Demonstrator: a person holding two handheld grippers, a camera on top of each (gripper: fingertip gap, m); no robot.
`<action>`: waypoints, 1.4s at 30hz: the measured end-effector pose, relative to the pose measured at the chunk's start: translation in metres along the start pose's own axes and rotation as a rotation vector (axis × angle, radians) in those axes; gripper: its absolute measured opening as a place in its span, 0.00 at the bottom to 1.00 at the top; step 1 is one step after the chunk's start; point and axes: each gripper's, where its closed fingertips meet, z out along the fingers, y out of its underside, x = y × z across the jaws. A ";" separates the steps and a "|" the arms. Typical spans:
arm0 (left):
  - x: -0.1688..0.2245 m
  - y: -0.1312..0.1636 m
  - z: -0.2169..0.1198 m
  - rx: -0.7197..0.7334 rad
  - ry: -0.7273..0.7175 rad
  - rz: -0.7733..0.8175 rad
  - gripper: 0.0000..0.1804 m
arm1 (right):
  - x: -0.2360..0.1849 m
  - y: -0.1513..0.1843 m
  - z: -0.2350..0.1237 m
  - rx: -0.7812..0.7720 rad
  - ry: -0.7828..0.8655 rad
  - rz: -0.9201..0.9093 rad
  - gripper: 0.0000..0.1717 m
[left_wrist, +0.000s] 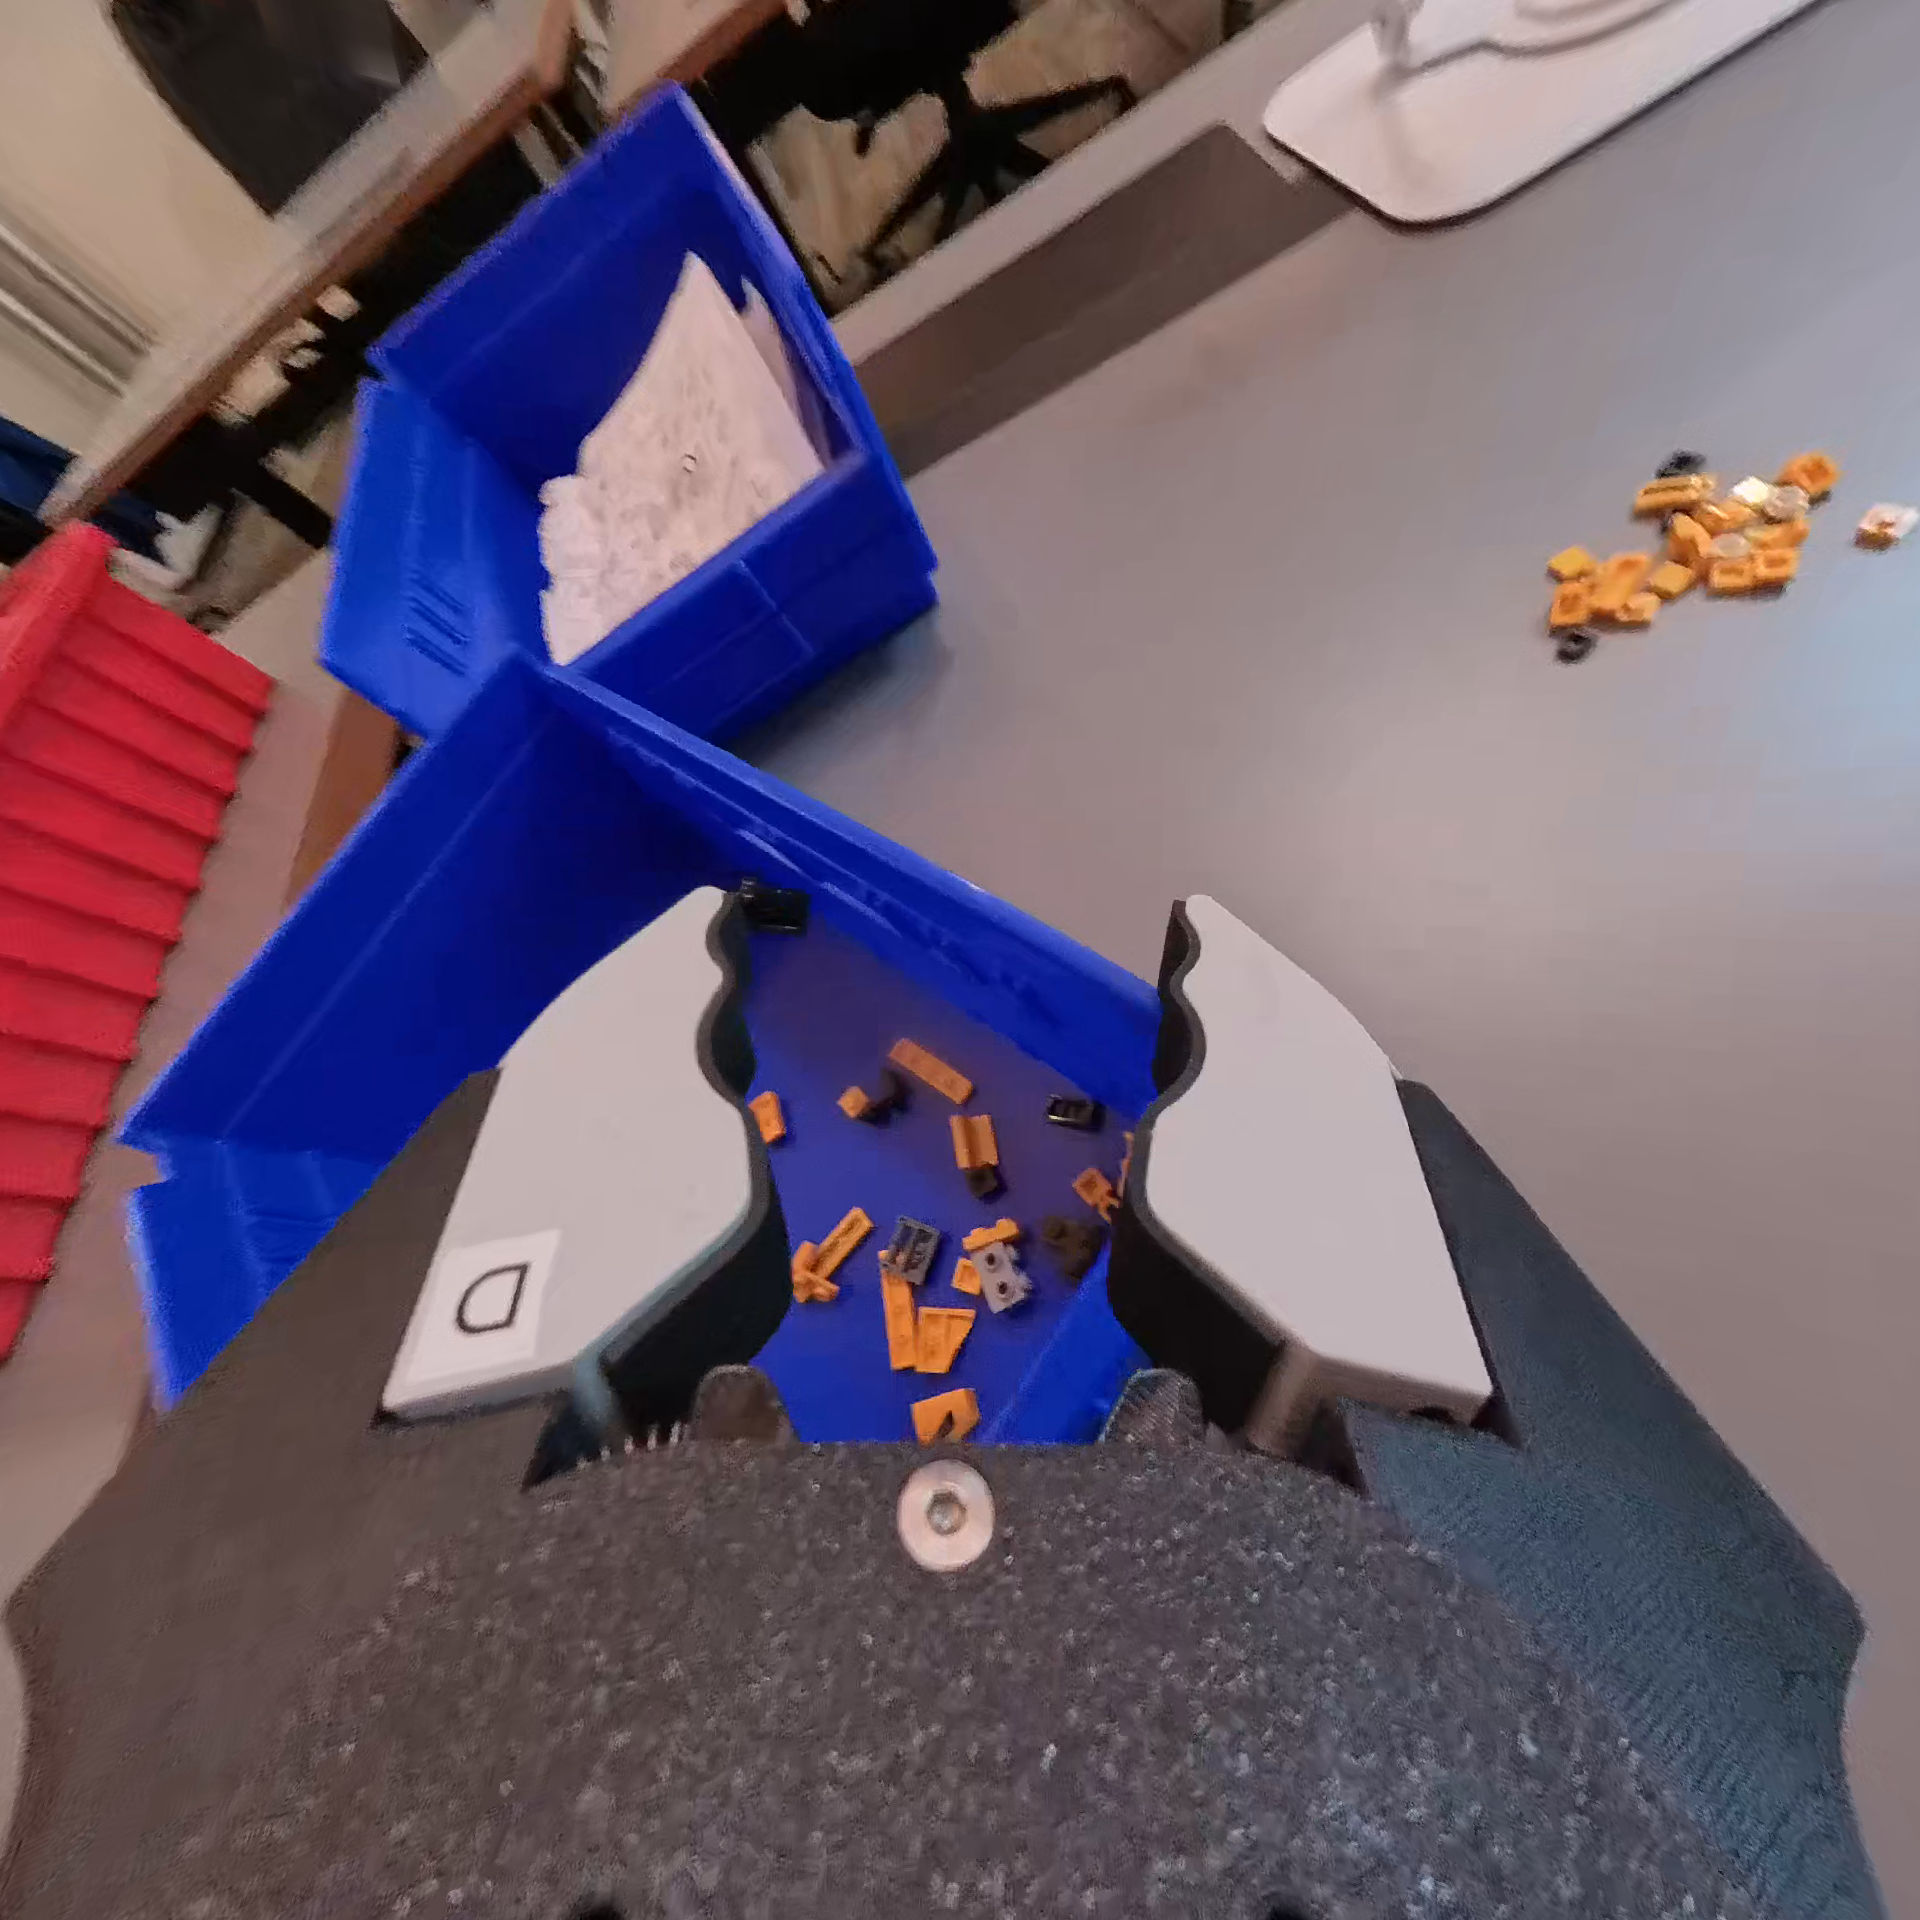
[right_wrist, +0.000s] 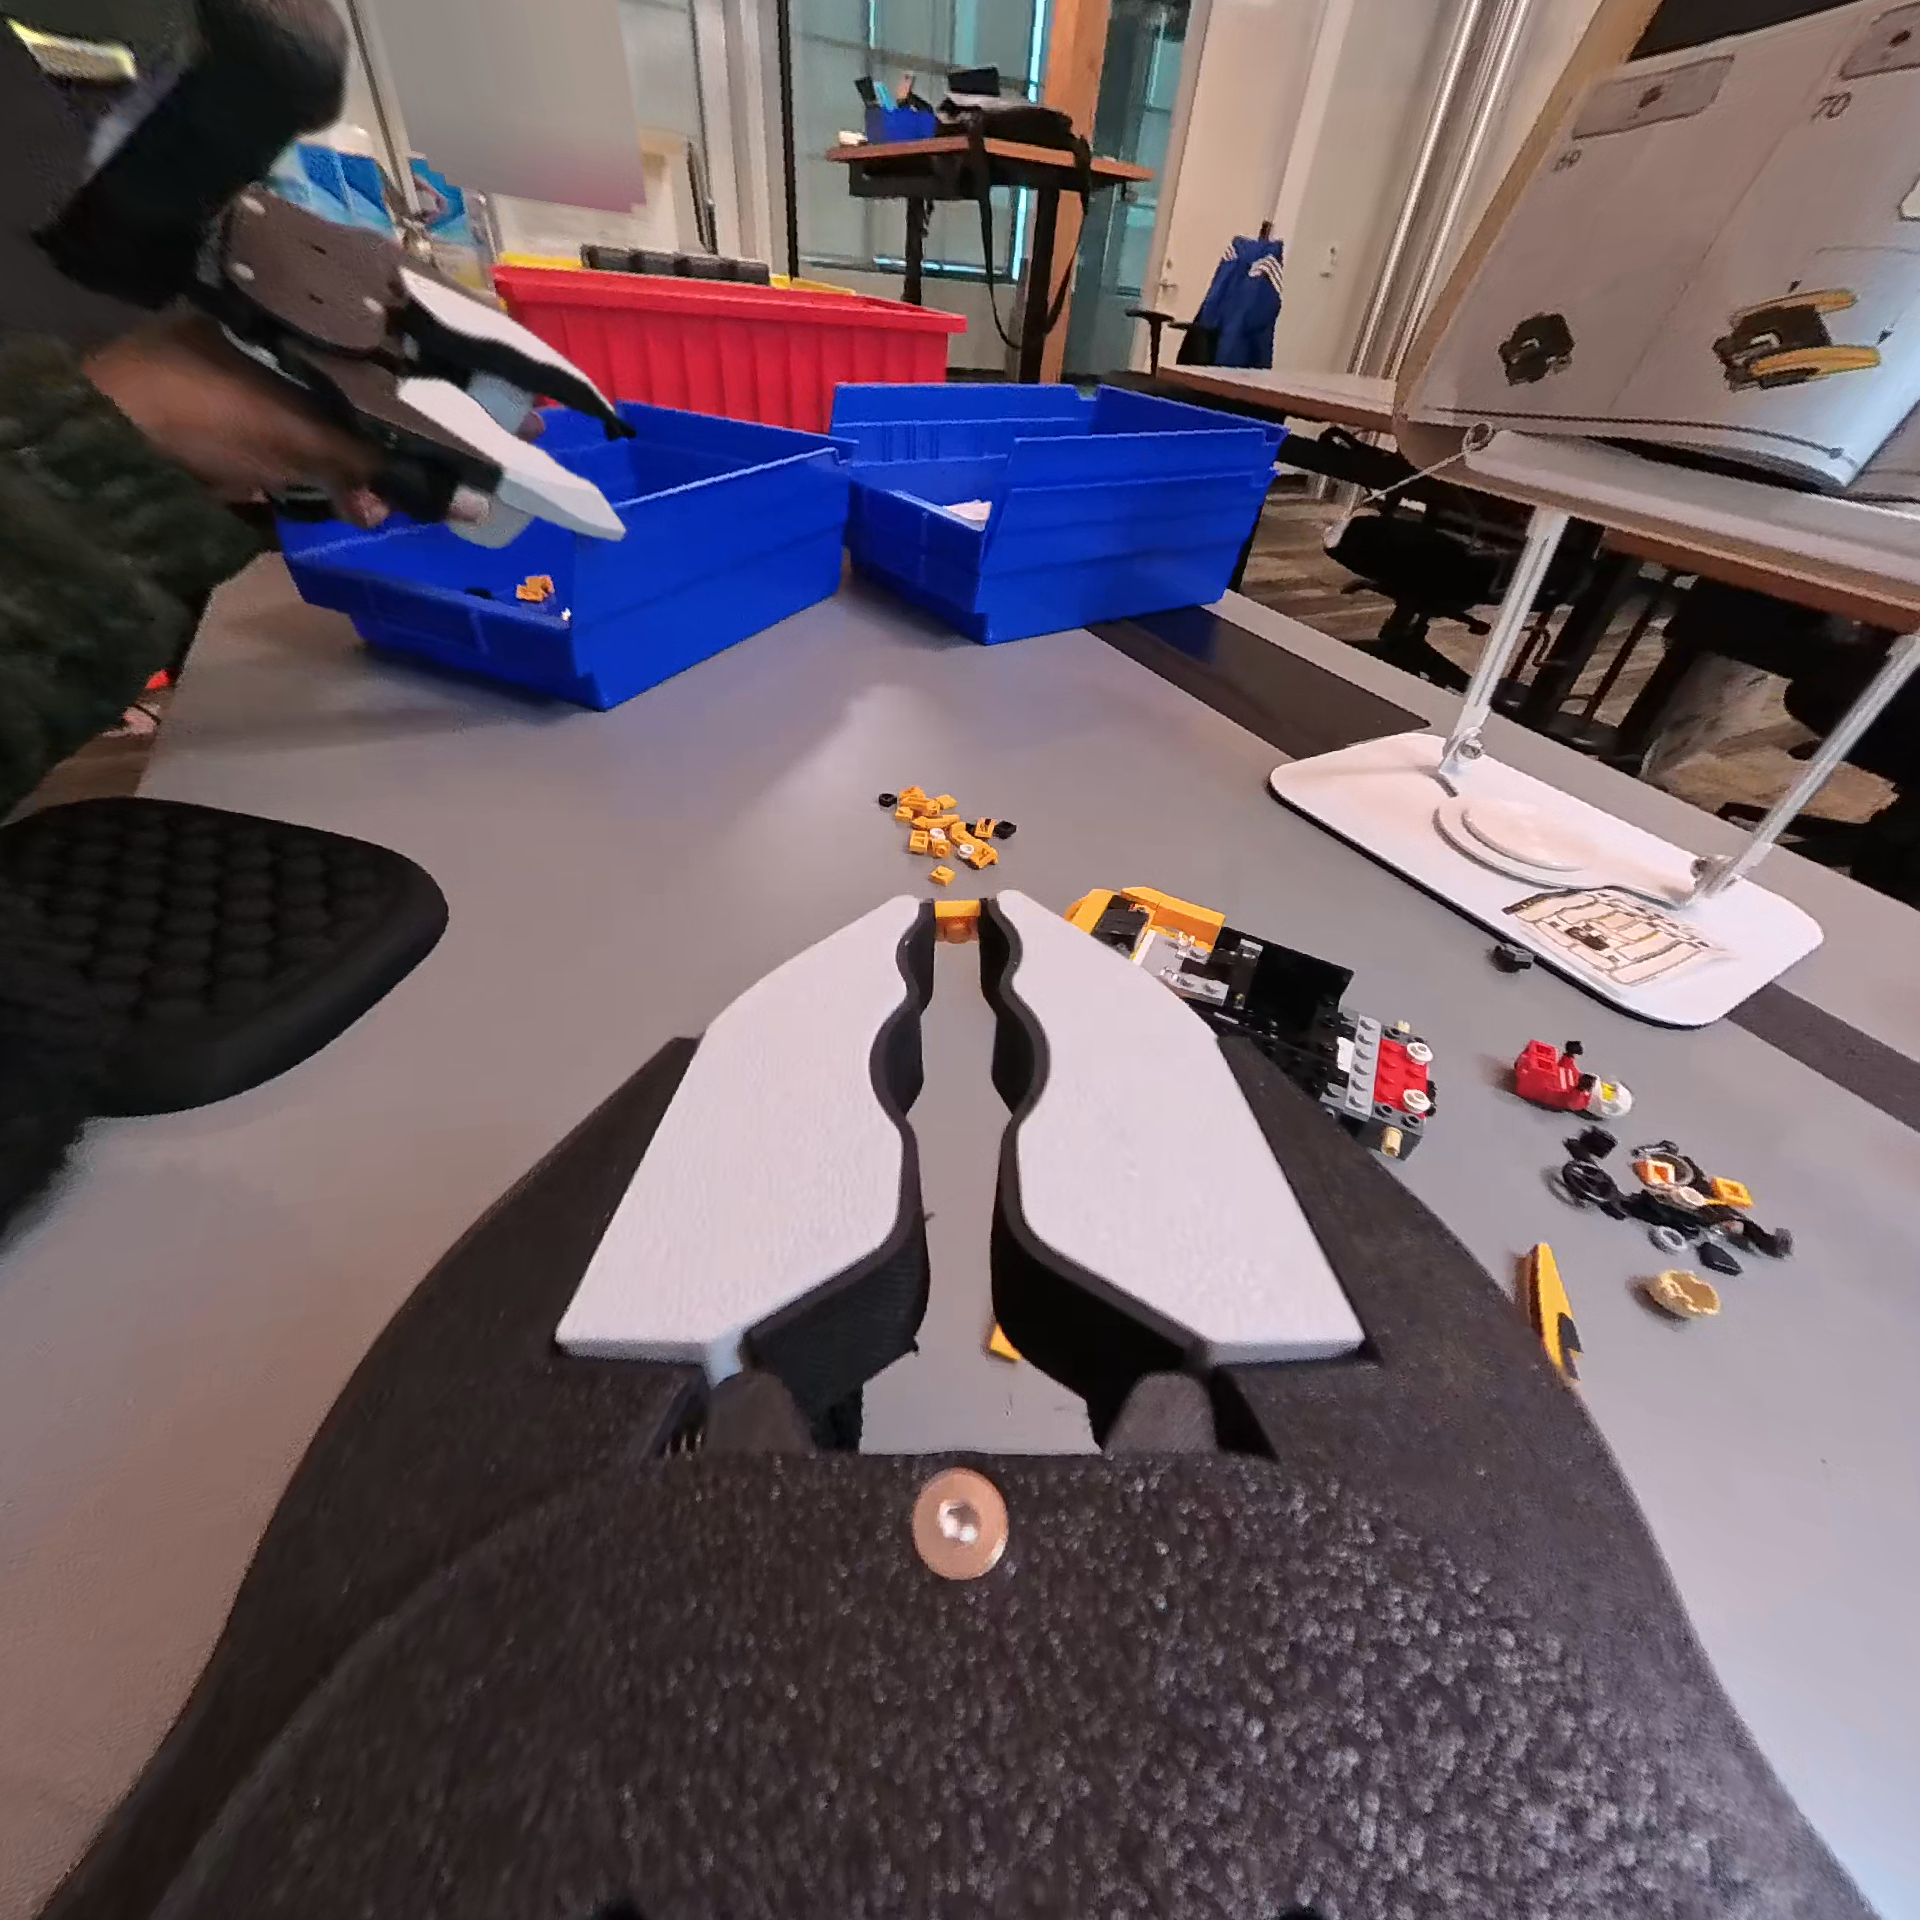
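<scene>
Left gripper (left_wrist: 951, 914): jaws spread wide, nothing between the pads; hung over the near blue bin (left_wrist: 436, 935), lower centre of left wrist view.
Near blue bin contents: loose orange, black and grey small bricks (left_wrist: 914, 1236) on the bin floor; one black piece (left_wrist: 771, 906) just beside the left fingertip.
Right gripper (right_wrist: 958, 920): fingers close together, tips pinching a small orange brick (right_wrist: 957, 923), both pads pressed on it; centre of right wrist view, above the grey table (right_wrist: 623, 831).
Nearby: small pile of orange pieces (right_wrist: 945, 826) on the table just past the tips; partly built black, orange and red model (right_wrist: 1288, 1008) to their right.
Background: second blue bin (right_wrist: 1049, 509) holding white paper, red bin (right_wrist: 727, 343) behind, white stand base (right_wrist: 1538, 862) at right.
</scene>
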 end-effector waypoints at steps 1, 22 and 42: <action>0.003 0.004 0.002 -0.013 0.021 -0.009 0.42 | 0.000 0.001 0.000 -0.006 0.001 -0.007 0.05; 0.045 -0.007 -0.018 0.066 0.162 0.181 0.34 | -0.008 0.012 0.006 -0.050 -0.037 0.010 0.05; 0.317 -0.161 -0.097 0.172 1.787 -0.697 0.21 | -0.057 -0.029 -0.015 0.185 -0.202 -0.241 0.05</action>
